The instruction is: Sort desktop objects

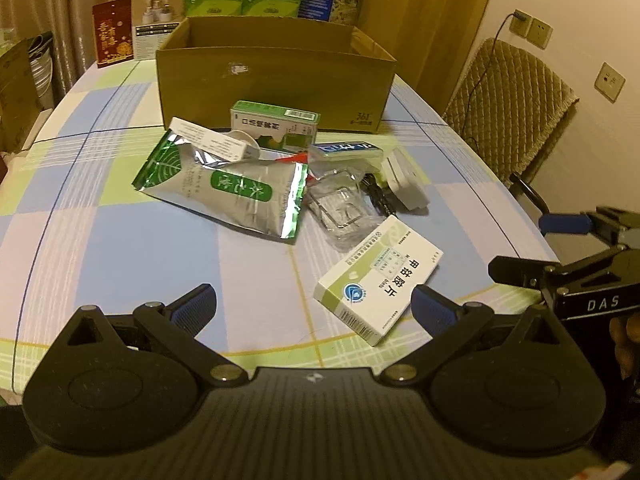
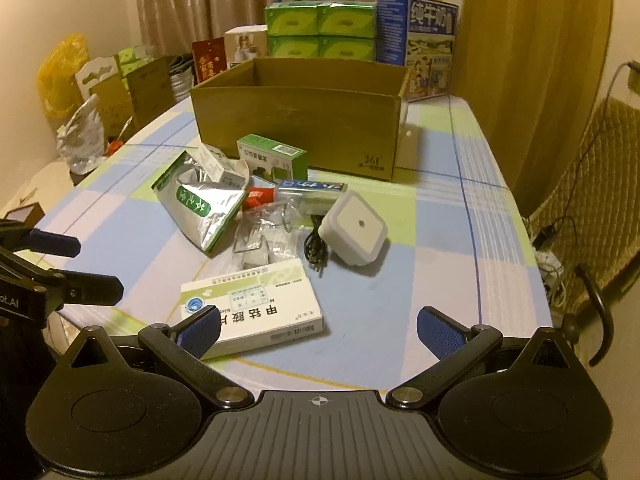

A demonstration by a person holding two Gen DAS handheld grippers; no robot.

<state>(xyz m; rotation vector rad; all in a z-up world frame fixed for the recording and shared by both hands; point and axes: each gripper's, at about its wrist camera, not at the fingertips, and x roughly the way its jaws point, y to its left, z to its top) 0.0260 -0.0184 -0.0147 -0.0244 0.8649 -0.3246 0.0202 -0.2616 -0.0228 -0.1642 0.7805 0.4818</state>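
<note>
Nothing is picked yet. Both the left hand-held gripper (image 1: 314,304) and the right hand-held gripper (image 2: 319,328) gape wide, empty; the white medicine box (image 2: 252,312) lies nearest, cardboard box (image 2: 296,128) at twelve o'clock. Next: straddle it squarely.

So there's an open brown cardboard box (image 2: 296,128) at the back of the desk, and a loose pile sits in front of it: a green-and-white carton (image 2: 272,158), a crumpled silver-green foil pouch (image 2: 200,208), a clear plastic bag (image 2: 260,240). Nearest is a flat white medicine box (image 2: 252,304), with a white square plug adapter (image 2: 356,230) and a black cable (image 2: 314,246) just beside the pile
</note>
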